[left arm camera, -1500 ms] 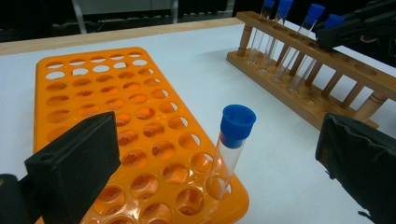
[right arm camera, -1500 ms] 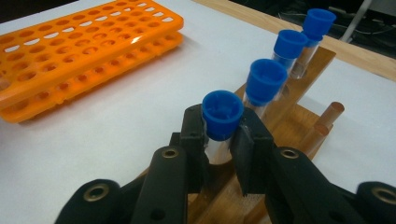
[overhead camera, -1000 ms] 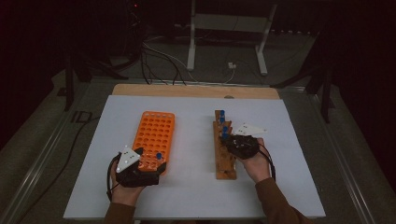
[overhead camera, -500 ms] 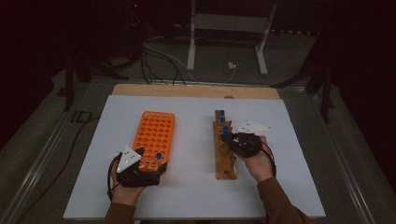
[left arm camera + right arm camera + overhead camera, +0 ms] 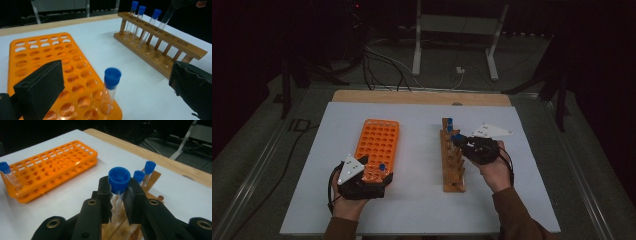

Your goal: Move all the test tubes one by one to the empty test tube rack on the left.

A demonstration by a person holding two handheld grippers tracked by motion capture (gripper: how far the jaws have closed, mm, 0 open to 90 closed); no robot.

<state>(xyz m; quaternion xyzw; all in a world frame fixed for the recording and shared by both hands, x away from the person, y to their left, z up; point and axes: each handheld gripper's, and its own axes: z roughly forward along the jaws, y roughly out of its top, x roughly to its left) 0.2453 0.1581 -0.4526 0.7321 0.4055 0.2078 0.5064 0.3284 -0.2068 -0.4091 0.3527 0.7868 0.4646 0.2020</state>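
Blue-capped test tube point(image 5: 119, 180) is clamped just below its cap between the two black jaws of the right gripper point(image 5: 119, 195), jaws closed firmly on the glass; the tube stands roughly upright, its lower end over the wooden rack point(image 5: 452, 159), and whether it has cleared the hole cannot be told. In the left gripper view the same tube leans up out of the rack's top rail toward the right gripper, with three more capped tubes point(image 5: 141, 10) seated at the rack's far end. The rack lies lengthwise on the white table top point(image 5: 422, 125), right of centre. To its left lies the orange rack point(image 5: 377, 145), a many-holed plastic tray, carrying one capped tube point(image 5: 110, 87) in a near-corner hole. The left gripper point(image 5: 362, 181) sits at the orange rack's near end, jaws spread wide either side of that tube without touching it, gripping nothing. No readable label, brand or writing on tubes, racks or grippers.
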